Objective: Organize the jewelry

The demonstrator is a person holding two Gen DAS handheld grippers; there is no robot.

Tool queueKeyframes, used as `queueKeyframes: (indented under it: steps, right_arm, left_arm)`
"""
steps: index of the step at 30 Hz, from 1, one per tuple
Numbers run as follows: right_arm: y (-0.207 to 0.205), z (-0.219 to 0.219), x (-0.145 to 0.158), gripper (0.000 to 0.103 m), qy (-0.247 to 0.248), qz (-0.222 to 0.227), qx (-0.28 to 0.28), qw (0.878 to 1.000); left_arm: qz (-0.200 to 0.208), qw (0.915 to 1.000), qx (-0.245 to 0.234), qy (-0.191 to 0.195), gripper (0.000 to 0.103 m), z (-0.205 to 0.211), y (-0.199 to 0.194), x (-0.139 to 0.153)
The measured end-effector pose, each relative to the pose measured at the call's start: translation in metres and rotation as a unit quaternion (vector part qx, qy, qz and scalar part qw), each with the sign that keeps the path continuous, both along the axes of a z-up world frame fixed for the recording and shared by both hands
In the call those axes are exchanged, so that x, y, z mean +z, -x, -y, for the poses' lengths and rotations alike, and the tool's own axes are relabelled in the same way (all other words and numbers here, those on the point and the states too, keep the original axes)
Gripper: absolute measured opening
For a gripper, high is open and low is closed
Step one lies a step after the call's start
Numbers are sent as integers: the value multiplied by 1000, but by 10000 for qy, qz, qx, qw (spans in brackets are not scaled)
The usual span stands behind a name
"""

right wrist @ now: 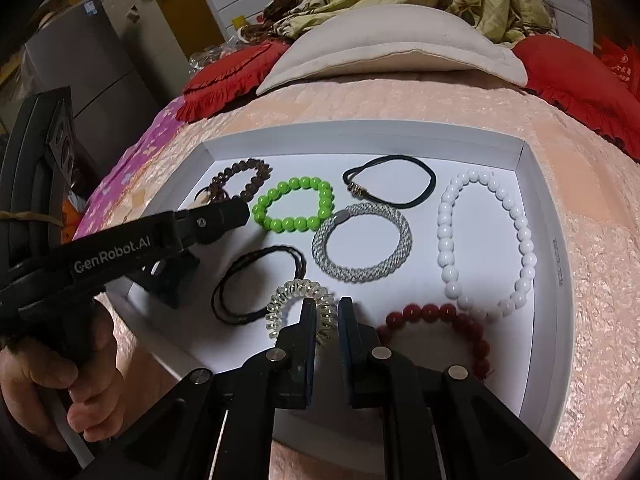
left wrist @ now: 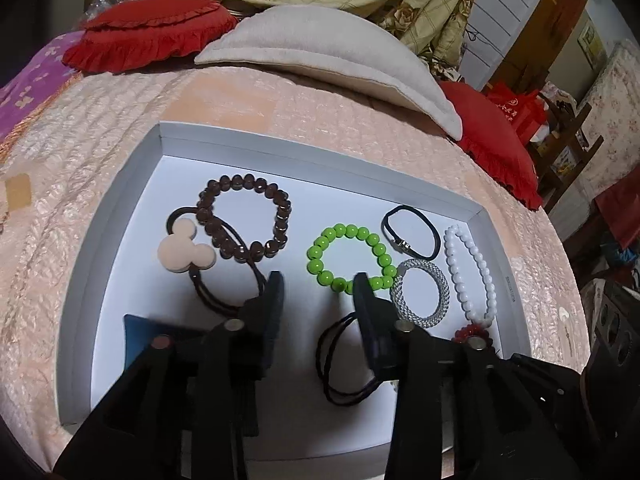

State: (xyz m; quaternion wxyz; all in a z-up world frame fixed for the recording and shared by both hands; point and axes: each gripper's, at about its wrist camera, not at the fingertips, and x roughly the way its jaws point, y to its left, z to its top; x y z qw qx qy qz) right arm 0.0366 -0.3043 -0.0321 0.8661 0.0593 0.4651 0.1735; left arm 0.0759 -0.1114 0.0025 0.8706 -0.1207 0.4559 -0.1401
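Observation:
A shallow white tray (left wrist: 120, 208) lies on a bed and holds several bracelets and hair ties. My left gripper (left wrist: 318, 280) is open and empty above the tray floor, between a brown bead bracelet (left wrist: 244, 216) with a pink mouse-shaped hair tie (left wrist: 185, 250) and a green bead bracelet (left wrist: 348, 258). A black hair tie (left wrist: 340, 360) lies under its right finger. My right gripper (right wrist: 326, 304) is nearly shut on a clear spiral hair tie (right wrist: 298, 294), low over the tray (right wrist: 544, 240). The left gripper (right wrist: 216, 216) shows at left in the right wrist view.
Also in the tray: a silver mesh ring (right wrist: 362, 242), a white bead bracelet (right wrist: 486, 240), a dark red bead bracelet (right wrist: 448, 320), a thin black tie (right wrist: 390, 188), a twisted black tie (right wrist: 256, 284). A beige pillow (left wrist: 328, 52) and red cushions (left wrist: 148, 32) lie behind.

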Motion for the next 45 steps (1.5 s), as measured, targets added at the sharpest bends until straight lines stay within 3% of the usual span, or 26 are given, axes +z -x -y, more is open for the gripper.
queueKeyframes:
  steps: [5, 8, 10, 11, 12, 15, 17, 19, 25, 31, 37, 42, 45]
  right_arm:
    - [6, 2, 0, 10, -7, -32, -22, 10000]
    - [12, 6, 6, 16, -70, 61, -77, 9999]
    - [18, 11, 13, 40, -215, 204, -160, 9994]
    - [23, 14, 18, 47, -267, 306, -225, 9989]
    - [29, 18, 25, 53, -304, 456, -315, 9980]
    - [53, 28, 45, 56, -373, 850, -500, 9944]
    - [73, 35, 52, 69, -352, 1020, -652, 9920]
    - [94, 43, 56, 82, -245, 1171, -829, 9893]
    - [128, 44, 50, 83, 60, 1090, -789, 9909]
    - [150, 50, 51, 83, 249, 1254, -844, 9882]
    - [150, 53, 46, 83, 527, 1179, -923, 9873]
    - [145, 54, 42, 83, 564, 1070, -939, 9882]
    - [144, 48, 42, 83, 626, 1070, -874, 9884]
  left_arm:
    - [17, 10000, 43, -3, 40, -4, 5, 6]
    - [106, 9998, 151, -51, 56, -11, 16, 13]
    - [193, 9995, 249, -65, 66, -18, 25, 20]
    - [267, 9991, 315, -89, 71, -22, 33, 26]
    - [339, 9987, 357, -111, 74, -26, 40, 32]
    - [536, 9973, 428, -252, 86, -37, 63, 46]
    - [614, 9967, 340, -397, 89, -42, 85, 52]
    - [581, 9950, 229, -786, 103, -38, 110, 52]
    - [926, 9865, 315, -1317, 102, -21, 162, 51]
    - [1378, 9802, 338, -1380, 103, 7, 188, 69]
    - [999, 9900, 578, -813, 102, -3, 180, 54]
    - [911, 9874, 935, -890, 103, -7, 181, 42]
    - [864, 9840, 1078, -1129, 103, -5, 180, 40]
